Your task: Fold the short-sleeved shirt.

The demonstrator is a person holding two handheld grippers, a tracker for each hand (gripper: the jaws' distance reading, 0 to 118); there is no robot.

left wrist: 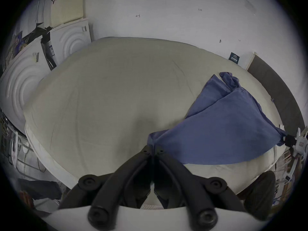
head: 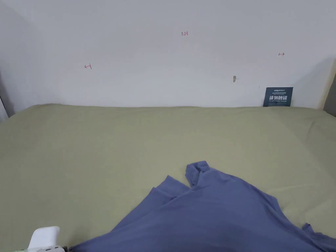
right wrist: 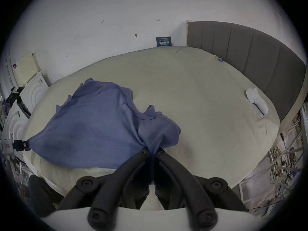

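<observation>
blue shirt pinched, seemingly, by both closed grippers.

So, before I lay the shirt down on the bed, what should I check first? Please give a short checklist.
1. Left gripper shut on the shirt: ok, cloth is pinched between its closed jaws.
2. Right gripper shut on the shirt: ok, cloth bunches at its closed tips.
3. Shirt stretched between the two grippers: ok, the near edge spans from one to the other.
4. Shirt smooth: not ok, the far end is bunched and a flap is folded over.
5. Bed free where the shirt will land: ok; a sock lies far off by the headboard.
6. Which shirt edge is held: cannot tell.
</observation>
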